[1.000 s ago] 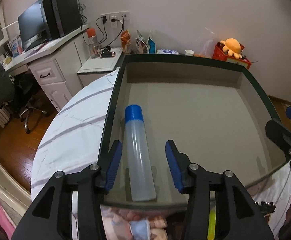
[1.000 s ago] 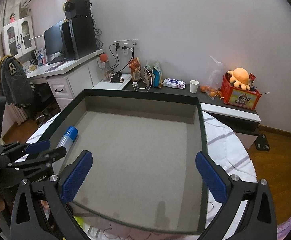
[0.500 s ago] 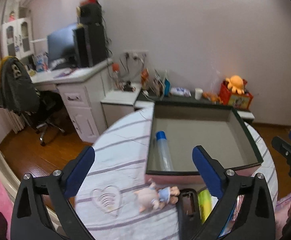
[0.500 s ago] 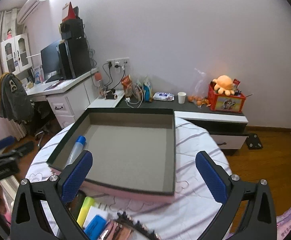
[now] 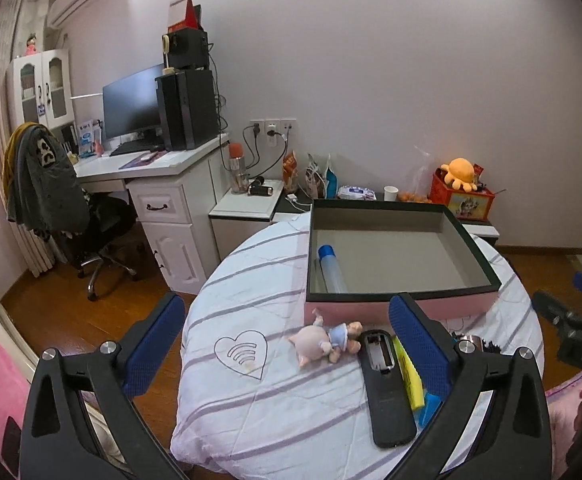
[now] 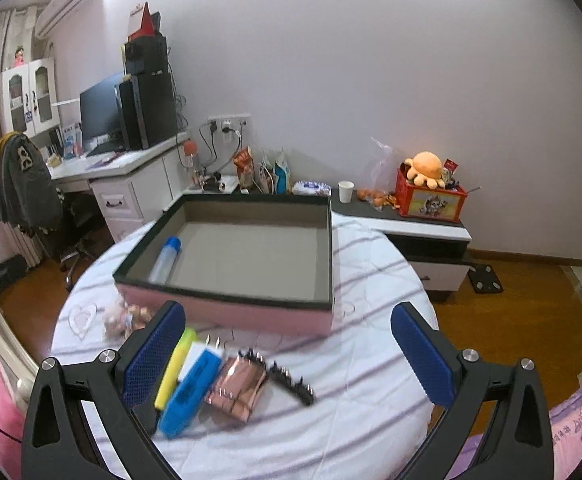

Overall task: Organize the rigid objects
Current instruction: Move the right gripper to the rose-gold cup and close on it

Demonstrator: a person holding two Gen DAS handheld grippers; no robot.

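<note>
— Pulling back from the box [image 5: 401,295], you have let go of the bottle [image 5: 331,269]: a second ago your left tool [image 5: 287,346] straddled it inside the box with jaws close on either side, and now both cameras sit well clear of the round counter [image 5: 251,412]. What does that leave you?

— One item filed. The blue-capped bottle lies on its side along the box's left wall, cap toward the far end. The rest of the box floor shows bare, so by my reading you are between picks.

— And your tools?

— Your left tool is spread wide, gripping nothing and touching nothing; it hangs over the near edge of the counter, with the pig doll [image 5: 327,343] and the black remote [image 5: 387,392] between its fingers in the view. Your right tool [image 6: 289,354] is equally wide apart and empty, above the yellow highlighter [image 6: 173,364], the blue block [image 6: 189,394], the shiny copper packet [image 6: 237,390] and the black comb [image 6: 291,380].

— Where next?

— Likely one of those things lying just in front of the box; the remote or the highlighter looks the easiest for you to take.
</note>
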